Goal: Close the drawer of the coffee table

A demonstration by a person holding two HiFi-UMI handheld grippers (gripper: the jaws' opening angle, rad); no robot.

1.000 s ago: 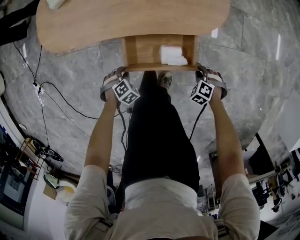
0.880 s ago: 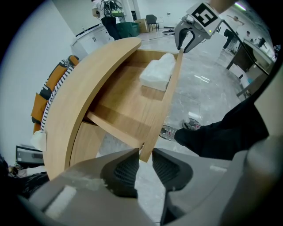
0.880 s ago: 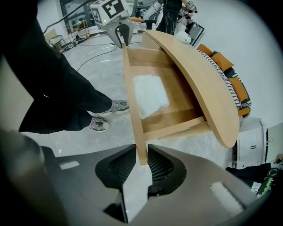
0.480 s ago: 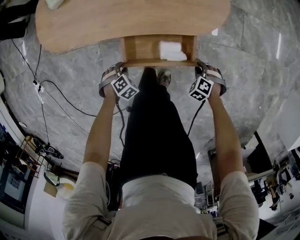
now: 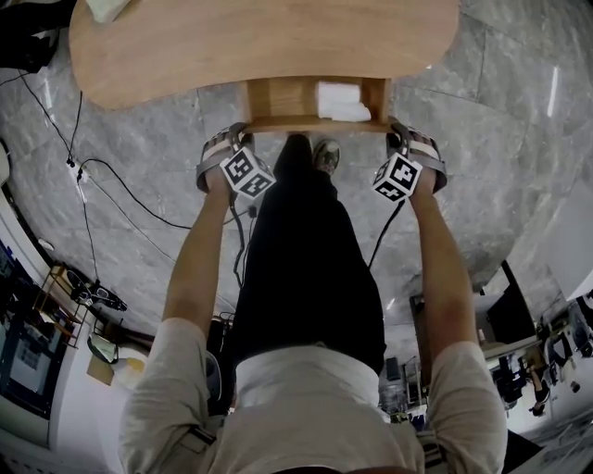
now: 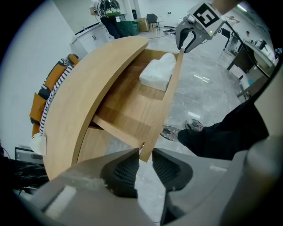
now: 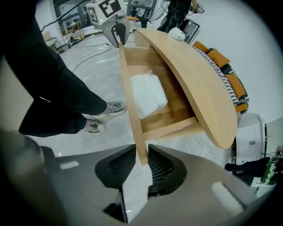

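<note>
The wooden coffee table [image 5: 259,37] has its drawer [image 5: 278,97] partly pulled out toward me, with a white folded packet [image 5: 341,100] inside. My left gripper [image 5: 243,135] points down at the left end of the drawer front [image 5: 315,123]. In the left gripper view, that panel's corner [image 6: 146,148] sits between the pads of the left gripper [image 6: 140,165] with a small gap on one side. My right gripper [image 5: 395,135] is at the right end. In the right gripper view, the right gripper [image 7: 142,163] has both pads against the panel [image 7: 137,132].
My legs and a shoe [image 5: 324,155] are just below the drawer front. Black cables [image 5: 111,185] trail over the grey marble floor at left. A white object [image 5: 109,7] lies on the tabletop's far left. A sofa with orange striped cushions [image 6: 53,88] stands beyond the table.
The drawer has slid a little further under the tabletop, and less of it shows. Both grippers have moved toward the table along with the drawer front.
</note>
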